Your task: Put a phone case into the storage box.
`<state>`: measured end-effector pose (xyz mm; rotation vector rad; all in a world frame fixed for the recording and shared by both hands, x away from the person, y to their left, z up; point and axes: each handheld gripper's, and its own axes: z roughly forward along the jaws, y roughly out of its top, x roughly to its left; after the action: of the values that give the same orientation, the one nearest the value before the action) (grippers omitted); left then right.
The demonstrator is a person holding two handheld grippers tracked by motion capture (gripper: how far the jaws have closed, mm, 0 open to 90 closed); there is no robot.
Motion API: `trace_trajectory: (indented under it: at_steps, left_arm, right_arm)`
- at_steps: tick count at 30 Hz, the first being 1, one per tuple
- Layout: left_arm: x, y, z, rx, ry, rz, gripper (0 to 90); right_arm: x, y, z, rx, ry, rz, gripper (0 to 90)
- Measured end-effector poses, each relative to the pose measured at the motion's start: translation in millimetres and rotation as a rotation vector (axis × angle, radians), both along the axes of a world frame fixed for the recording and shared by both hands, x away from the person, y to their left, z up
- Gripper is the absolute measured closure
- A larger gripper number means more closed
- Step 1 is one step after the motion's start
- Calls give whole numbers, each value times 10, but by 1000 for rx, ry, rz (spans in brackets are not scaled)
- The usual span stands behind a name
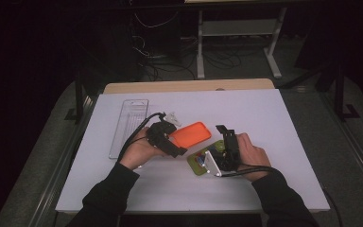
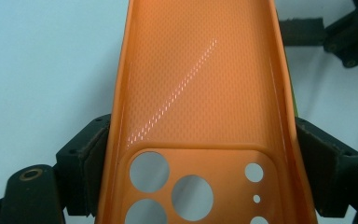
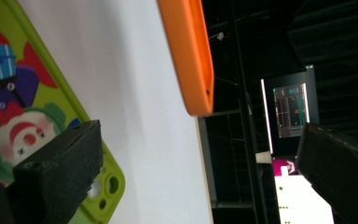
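An orange phone case (image 1: 192, 133) lies near the middle of the white table, its inside facing up. My left gripper (image 1: 177, 143) is shut on its camera-hole end. In the left gripper view the two pads (image 2: 91, 156) press on the long sides of the orange case (image 2: 200, 79). A green phone case with a cartoon print (image 1: 197, 163) lies flat to its right. My right gripper (image 1: 225, 138) stands open over the green case. In the right gripper view one jaw of that gripper (image 3: 200, 179) hangs over the green case (image 3: 9, 107), with nothing between the jaws; the orange case (image 3: 189, 51) is beyond.
A clear plastic tray (image 1: 129, 124) lies at the table's back left, with a small pale crumpled item (image 1: 172, 116) beside it. The table's wooden far edge (image 1: 189, 86) borders a dark floor with cables and desk legs. A lit screen (image 3: 289, 109) stands beyond the table.
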<state>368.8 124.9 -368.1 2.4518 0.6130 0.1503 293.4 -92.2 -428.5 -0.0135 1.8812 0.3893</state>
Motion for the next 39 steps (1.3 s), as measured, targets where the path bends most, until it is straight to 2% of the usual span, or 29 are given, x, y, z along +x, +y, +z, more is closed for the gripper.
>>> trace_trajectory:
  at_steps: [1, 2, 3, 4, 5, 7, 10, 13, 16, 17, 19, 20, 21, 22, 23, 24, 25, 26, 27, 29, 30, 31, 32, 33, 39]
  left_arm:
    - [11, -5, 8, -8, 2, 3, 159]
    - [28, -3, 21, 1, -3, -4, 159]
    - [43, -19, 26, -19, 2, 11, 159]
    - [43, -19, 26, -19, 2, 11, 159]
    - [62, -12, 41, 3, -5, -8, 159]
    - [61, -34, 34, -18, 4, 6, 159]
    - [71, -36, 32, -2, 7, -12, 159]
    - [70, -48, 19, 13, 6, -24, 159]
    - [64, -60, 12, 17, 9, -25, 159]
    - [62, -66, 7, 19, 12, -33, 159]
    - [56, -73, 6, 16, 16, -28, 159]
    - [51, -80, 1, 5, 16, -21, 159]
    - [59, -73, 7, 21, 11, -40, 159]
    - [59, -73, 7, 21, 11, -40, 159]
    - [43, -92, -13, -12, 12, -14, 159]
    - [45, -91, -8, -1, 17, -16, 159]
    - [61, -76, 6, 33, 14, -47, 159]
    - [61, -76, 6, 33, 14, -47, 158]
    - [59, -79, 3, 32, 17, -46, 158]
    - [45, -97, -13, 9, 20, -28, 159]
    - [45, -99, -18, 13, 15, -31, 159]
    - [44, -103, -23, 14, 16, -30, 158]
    - [53, -97, -14, 37, 17, -47, 158]
    - [50, -100, -20, 42, 18, -51, 159]
    - [34, -117, -23, 19, 24, -44, 158]
  right_arm:
    - [6, 25, -6, -1, -7, 13, 8]
    - [6, 25, -6, -1, -7, 13, 8]
    - [16, 56, -13, -13, -21, 20, 17]
    - [16, 56, -13, -13, -21, 20, 17]
    - [19, 74, -22, 2, -28, 23, 23]
    - [25, 108, -13, -2, -53, 32, 46]
    - [37, 161, -24, -19, -47, 44, 80]
    - [50, 222, -31, -44, -67, 58, 129]
    - [48, 249, -42, -42, -71, 51, 147]
    - [45, 269, -51, -62, -76, 55, 196]
    - [40, 275, -48, -68, -81, 57, 220]
    - [37, 285, -47, -87, -92, 61, 251]
    - [28, 306, -65, -103, -92, 63, 301]
    - [28, 306, -65, -103, -92, 63, 301]
    - [27, 323, -72, -123, -93, 70, 344]
    - [27, 323, -72, -123, -93, 70, 344]
    - [20, 335, -91, -130, -97, 76, 388]
    - [20, 335, -91, -130, -97, 76, 388]
    - [11, 345, -95, -137, -101, 84, 434]
    - [4, 349, -100, -134, -106, 88, 464]
    - [-3, 350, -97, -133, -104, 94, 496]
    - [-16, 353, -94, -133, -105, 105, 571]
    - [-16, 353, -94, -133, -105, 105, 571]
    - [-28, 354, -93, -130, -104, 109, 605]
    - [-44, 364, -96, -135, -102, 118, 675]
